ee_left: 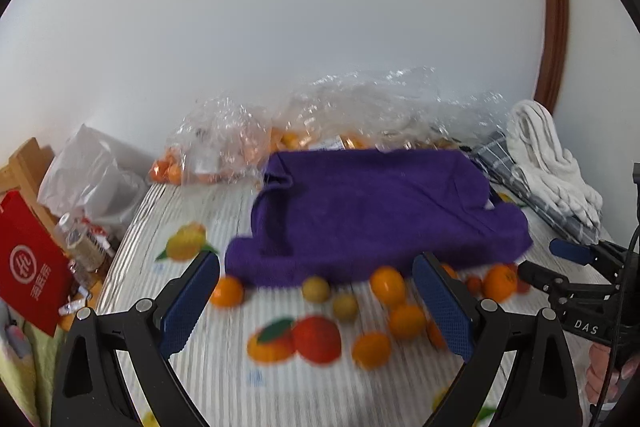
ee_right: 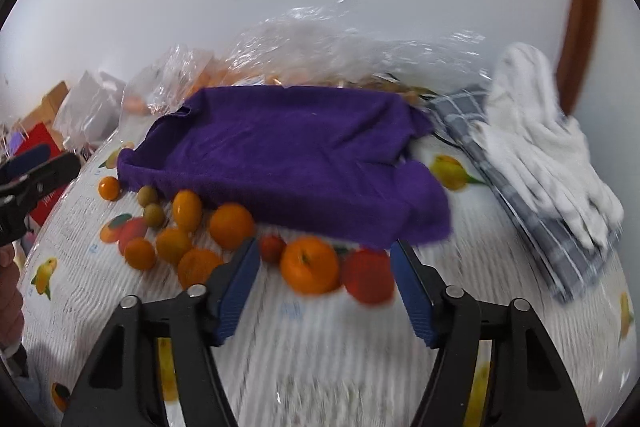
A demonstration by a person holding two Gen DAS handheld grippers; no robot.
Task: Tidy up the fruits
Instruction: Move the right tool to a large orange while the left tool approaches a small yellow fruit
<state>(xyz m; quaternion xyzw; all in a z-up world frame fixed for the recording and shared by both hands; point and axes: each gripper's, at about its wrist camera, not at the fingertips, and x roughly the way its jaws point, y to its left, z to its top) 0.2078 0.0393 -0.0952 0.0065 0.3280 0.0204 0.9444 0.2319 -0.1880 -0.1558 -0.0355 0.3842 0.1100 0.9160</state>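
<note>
Several small oranges, such as one (ee_left: 387, 284) in the left wrist view, and two green-yellow fruits (ee_left: 316, 289) lie loose on the striped tablecloth in front of a purple towel (ee_left: 372, 211). My left gripper (ee_left: 316, 303) is open and empty just above them. In the right wrist view a large orange (ee_right: 309, 264) and a red tomato (ee_right: 370, 275) lie between the open fingers of my right gripper (ee_right: 325, 279), with a small tomato (ee_right: 272, 247) beside. The purple towel (ee_right: 288, 155) lies just behind. The frames are blurred.
Clear plastic bags of oranges (ee_left: 224, 147) stand behind the towel by the wall. A white cloth (ee_right: 544, 139) on a checked cloth (ee_right: 520, 187) lies at the right. A red bag (ee_left: 28, 267) and a bottle (ee_left: 80, 243) stand off the table's left edge.
</note>
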